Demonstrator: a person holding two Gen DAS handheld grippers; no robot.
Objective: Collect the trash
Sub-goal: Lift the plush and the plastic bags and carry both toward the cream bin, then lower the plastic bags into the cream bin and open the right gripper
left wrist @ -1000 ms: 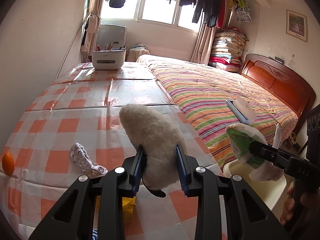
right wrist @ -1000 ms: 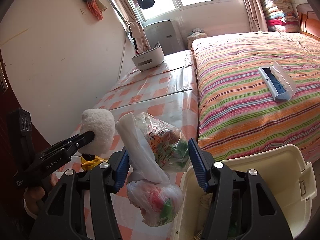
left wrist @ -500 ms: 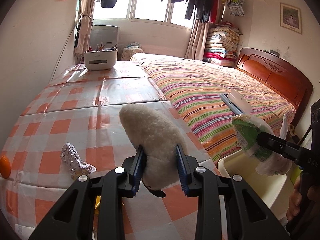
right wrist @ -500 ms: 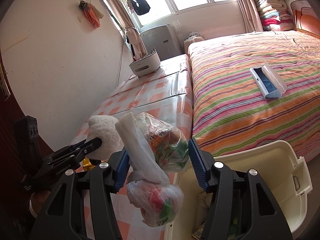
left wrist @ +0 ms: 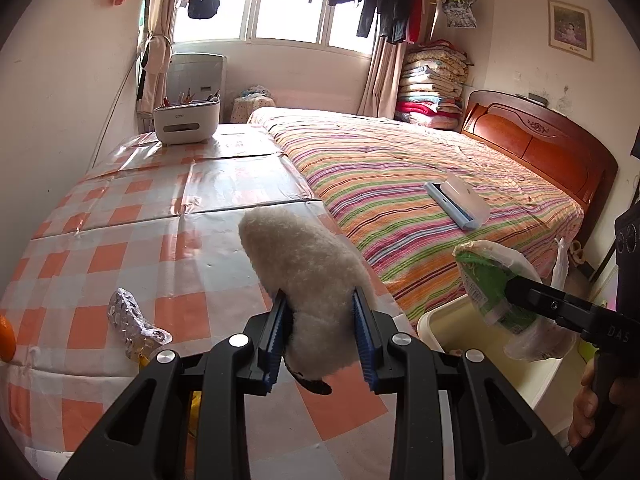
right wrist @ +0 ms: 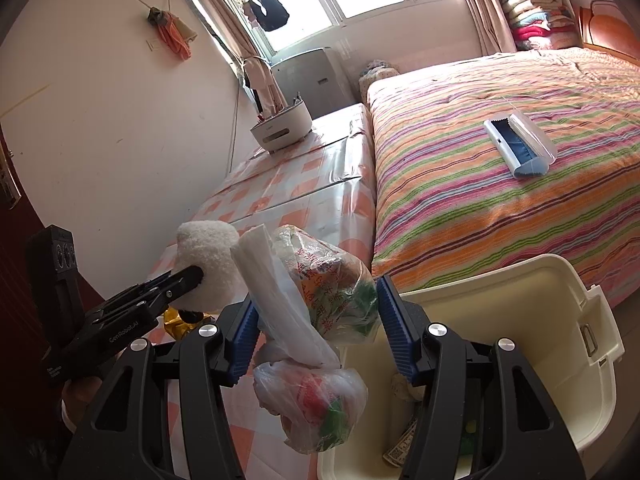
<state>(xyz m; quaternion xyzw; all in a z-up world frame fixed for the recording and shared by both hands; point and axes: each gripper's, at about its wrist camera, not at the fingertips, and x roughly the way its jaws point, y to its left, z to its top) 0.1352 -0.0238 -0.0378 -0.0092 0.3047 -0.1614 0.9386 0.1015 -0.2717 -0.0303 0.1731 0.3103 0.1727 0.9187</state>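
Left claw [left wrist: 320, 336] clamps fluffy white pad [left wrist: 304, 280] over checked table [left wrist: 120, 216]. Right claw [right wrist: 316, 320] grips knotted plastic trash bag [right wrist: 320, 308] beside cream bin [right wrist: 520, 340].

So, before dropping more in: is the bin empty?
No. The cream bin is open, with paper scraps at its bottom.

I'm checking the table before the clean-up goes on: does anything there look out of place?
Yes. A crumpled foil wrapper lies loose on the checked tablecloth near its front edge, and an orange fruit sits at the far left edge, where it may roll off.
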